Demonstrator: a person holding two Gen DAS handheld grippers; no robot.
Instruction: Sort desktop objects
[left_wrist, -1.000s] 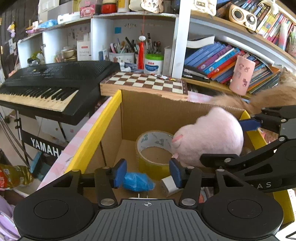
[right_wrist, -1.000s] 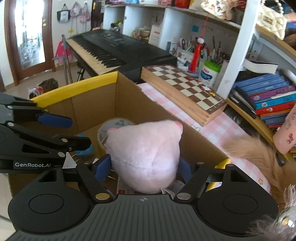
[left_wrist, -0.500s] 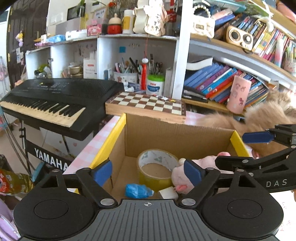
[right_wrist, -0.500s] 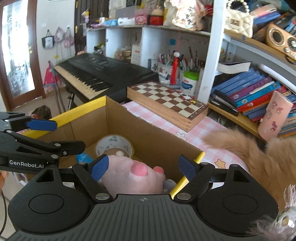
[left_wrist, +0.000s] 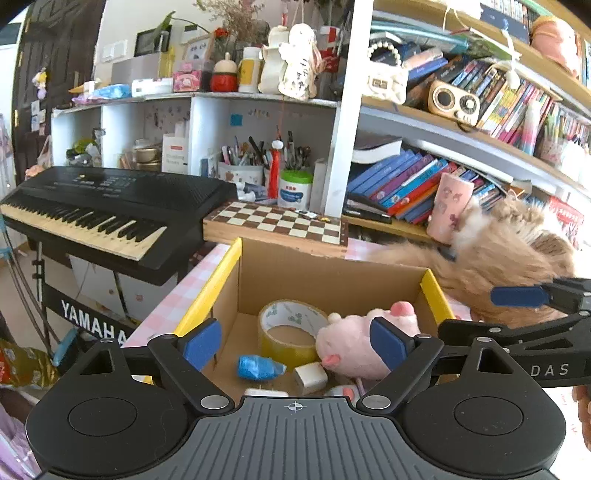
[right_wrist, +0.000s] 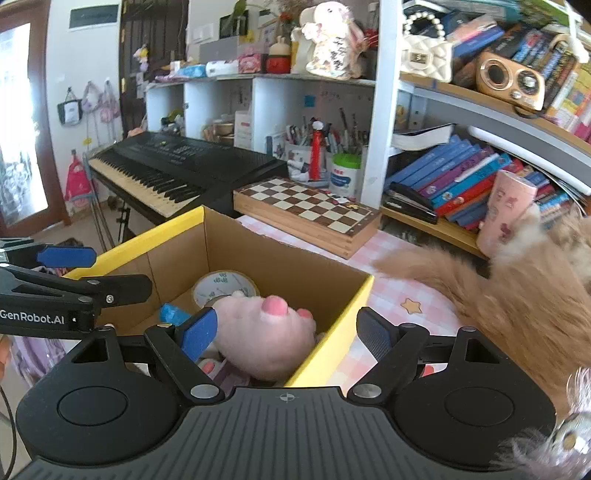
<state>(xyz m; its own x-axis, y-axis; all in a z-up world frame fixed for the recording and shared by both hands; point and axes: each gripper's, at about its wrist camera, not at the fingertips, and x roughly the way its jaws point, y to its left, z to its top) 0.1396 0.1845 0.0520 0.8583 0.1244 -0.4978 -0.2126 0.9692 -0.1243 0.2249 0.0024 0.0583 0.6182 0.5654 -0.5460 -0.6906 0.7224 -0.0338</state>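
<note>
A pink plush toy (left_wrist: 354, 347) (right_wrist: 266, 339) lies inside the yellow-edged cardboard box (left_wrist: 210, 291) (right_wrist: 162, 232), free of both grippers. Beside it in the box are a roll of yellowish tape (left_wrist: 291, 325) (right_wrist: 221, 284), a small blue item (left_wrist: 258, 367) (right_wrist: 171, 314) and a white cube (left_wrist: 310, 376). My left gripper (left_wrist: 295, 341) hovers above the box's near side, open, with nothing between its blue pads. My right gripper (right_wrist: 286, 336) hangs open over the box's right corner, above the plush. Each gripper also shows at the edge of the other's view.
A wooden chessboard (left_wrist: 277, 225) lies behind the box on the pink checked tablecloth (right_wrist: 399, 295). A black keyboard (left_wrist: 110, 206) stands to the left. A tan furry shape (left_wrist: 498, 266) (right_wrist: 498, 295) fills the right side by a pink cup (left_wrist: 450, 206). Crowded bookshelves rise behind.
The right gripper has let go of the pink plush, which now lies in the box. Both grippers have risen and drawn back from the box. The left jaws have widened.
</note>
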